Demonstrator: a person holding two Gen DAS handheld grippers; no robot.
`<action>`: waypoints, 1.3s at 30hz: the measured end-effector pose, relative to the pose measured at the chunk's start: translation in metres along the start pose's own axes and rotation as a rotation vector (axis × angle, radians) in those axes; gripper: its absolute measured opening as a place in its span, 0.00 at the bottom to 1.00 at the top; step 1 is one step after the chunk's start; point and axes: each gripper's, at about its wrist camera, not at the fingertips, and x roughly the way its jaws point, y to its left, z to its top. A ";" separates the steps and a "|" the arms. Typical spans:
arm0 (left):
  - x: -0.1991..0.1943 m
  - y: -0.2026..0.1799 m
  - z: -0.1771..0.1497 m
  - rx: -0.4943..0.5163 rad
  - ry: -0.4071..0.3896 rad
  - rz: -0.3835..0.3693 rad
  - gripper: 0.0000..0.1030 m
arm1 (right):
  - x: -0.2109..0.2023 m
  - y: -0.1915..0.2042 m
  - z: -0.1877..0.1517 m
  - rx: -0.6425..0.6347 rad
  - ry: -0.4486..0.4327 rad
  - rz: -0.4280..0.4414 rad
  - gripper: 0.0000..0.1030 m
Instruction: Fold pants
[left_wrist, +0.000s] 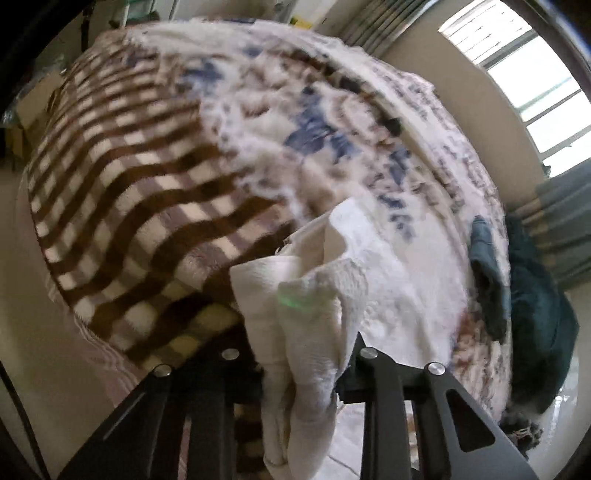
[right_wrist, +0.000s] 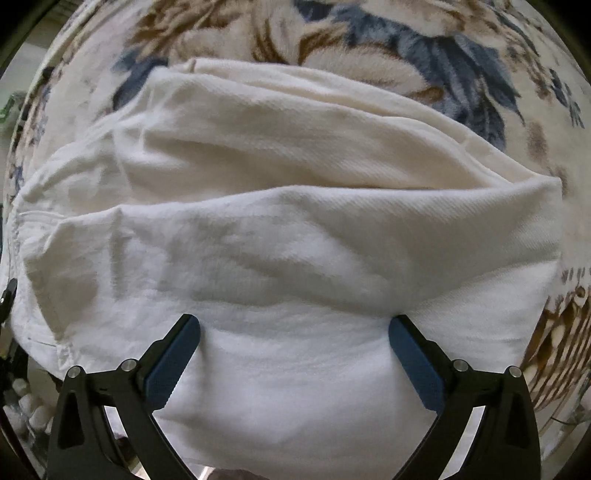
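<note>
Bed (left_wrist: 122, 192) under checked and floral blankets carries white pants (right_wrist: 295, 229), partly folded. Soft, limp and light, they should handle best gripped at a hem or fold edge. Left gripper (left_wrist: 295, 369) clenches bunched pants; right gripper (right_wrist: 295, 332) hovers spread over them.

L gripper (left_wrist: 295, 354): jaws clamped | R gripper (right_wrist: 294, 332): jaws spread wide

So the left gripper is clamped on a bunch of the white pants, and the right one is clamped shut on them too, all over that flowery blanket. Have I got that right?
Not quite. The right gripper is open: in the right wrist view its fingers stand wide apart, resting on the white pants. The left gripper does hold a bunch of them, over the flowery blanket.
</note>
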 end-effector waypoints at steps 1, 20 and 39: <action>-0.003 -0.005 -0.001 0.009 -0.011 0.000 0.23 | -0.004 -0.002 -0.003 0.005 -0.013 0.009 0.99; -0.072 -0.097 -0.032 0.244 -0.132 0.107 0.21 | -0.032 -0.089 -0.045 0.092 -0.072 0.211 0.97; 0.017 -0.248 -0.275 0.885 0.297 -0.115 0.20 | -0.088 -0.241 -0.074 0.280 -0.110 0.222 0.91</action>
